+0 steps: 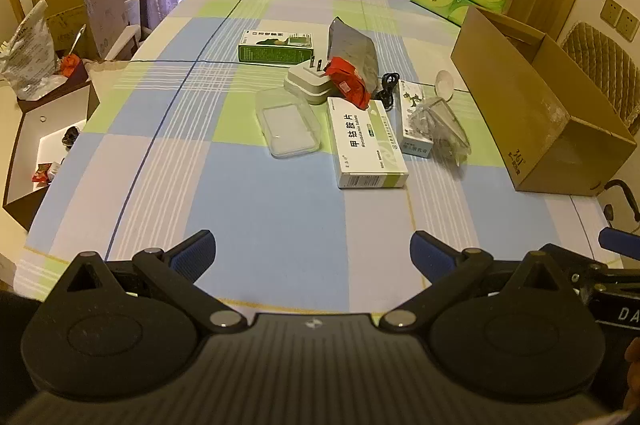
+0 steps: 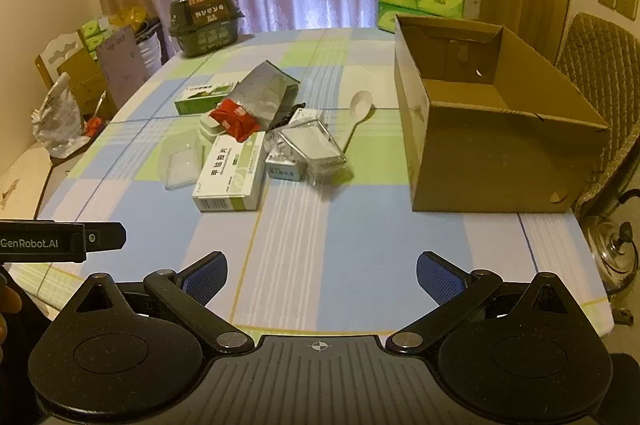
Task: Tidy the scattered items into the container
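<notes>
From the left wrist, the left hand-held gripper (image 1: 313, 257) hangs over the near edge of the desk (image 1: 256, 209) with its blue-padded fingers spread wide and nothing between them. The scattered things lie in a cluster past mid-desk: a white pill box (image 1: 366, 145) with its long axis running away from the camera and leaning slightly left, a clear lid (image 1: 289, 123) just to its left, a white plug (image 1: 306, 83) behind, and a red packet (image 1: 347, 81) resting on the plug and the pill box's far end. A grey pouch (image 1: 354, 51) stands tilted behind the packet, and a green box (image 1: 276, 46) lies farther back, long axis across the desk. Right of the pill box are a smaller white box (image 1: 414, 117), a clear bag (image 1: 442, 125) on it, a black cable (image 1: 386, 85) and a white spoon (image 1: 445, 85). The open carton (image 1: 532, 129) sits at the desk's right edge. From the right wrist, the right hand-held gripper (image 2: 322, 279) is likewise spread wide and empty, low over the near desk, with the left tool at the left edge of the frame. The pill box (image 2: 232, 173) points away and a little right; the spoon (image 2: 360, 109) lies with its bowl far and handle toward the camera, between the cluster and the carton (image 2: 480, 145), whose open top faces up and shows no contents.
</notes>
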Action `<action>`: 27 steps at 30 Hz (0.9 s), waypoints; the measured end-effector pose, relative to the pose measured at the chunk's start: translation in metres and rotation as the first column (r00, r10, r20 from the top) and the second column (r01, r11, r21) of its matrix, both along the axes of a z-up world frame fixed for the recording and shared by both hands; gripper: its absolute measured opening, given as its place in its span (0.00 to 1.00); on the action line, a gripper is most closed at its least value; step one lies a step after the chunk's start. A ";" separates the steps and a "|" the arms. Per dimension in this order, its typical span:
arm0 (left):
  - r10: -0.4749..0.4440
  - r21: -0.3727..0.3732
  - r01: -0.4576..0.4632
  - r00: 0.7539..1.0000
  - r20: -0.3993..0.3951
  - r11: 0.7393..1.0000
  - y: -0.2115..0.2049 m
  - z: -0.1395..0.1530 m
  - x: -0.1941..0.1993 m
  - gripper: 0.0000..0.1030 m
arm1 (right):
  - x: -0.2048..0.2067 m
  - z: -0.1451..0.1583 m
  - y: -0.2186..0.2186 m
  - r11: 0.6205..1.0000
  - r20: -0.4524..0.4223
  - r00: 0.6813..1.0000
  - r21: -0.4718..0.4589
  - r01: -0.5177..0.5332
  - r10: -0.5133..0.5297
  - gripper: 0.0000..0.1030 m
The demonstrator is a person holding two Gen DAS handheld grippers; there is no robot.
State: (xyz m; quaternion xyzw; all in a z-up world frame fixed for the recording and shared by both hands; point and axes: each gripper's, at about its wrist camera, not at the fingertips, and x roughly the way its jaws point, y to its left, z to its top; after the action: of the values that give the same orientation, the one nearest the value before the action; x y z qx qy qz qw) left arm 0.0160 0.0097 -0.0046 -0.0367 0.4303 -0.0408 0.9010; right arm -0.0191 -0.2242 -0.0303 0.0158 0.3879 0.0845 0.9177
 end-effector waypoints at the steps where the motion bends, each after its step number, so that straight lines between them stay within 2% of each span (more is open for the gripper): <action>1: -0.002 0.002 0.002 1.000 0.004 1.000 0.001 0.000 0.002 0.99 | 0.002 0.000 0.000 1.000 0.001 1.000 0.001 -0.006 0.006 1.00; 5: -0.017 0.026 0.016 1.000 0.020 1.000 0.002 -0.001 0.010 0.99 | 0.010 0.002 0.001 0.999 0.009 0.999 0.009 -0.043 0.042 1.00; 13: -0.057 0.024 0.056 0.997 0.061 0.998 0.003 -0.002 0.032 0.99 | 0.046 0.004 -0.001 0.994 0.046 0.993 0.013 -0.112 0.111 1.00; 27: -0.114 0.084 0.115 0.993 -0.018 0.990 -0.005 -0.033 0.090 0.99 | 0.121 -0.029 0.014 0.965 0.073 0.964 -0.092 -0.247 0.254 1.00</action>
State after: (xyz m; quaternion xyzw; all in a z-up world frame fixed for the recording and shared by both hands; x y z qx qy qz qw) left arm 0.1058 0.0045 -0.0381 0.0261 0.4390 -0.0737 0.8951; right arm 0.1019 -0.2097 -0.0589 -0.0749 0.3509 0.1845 0.9150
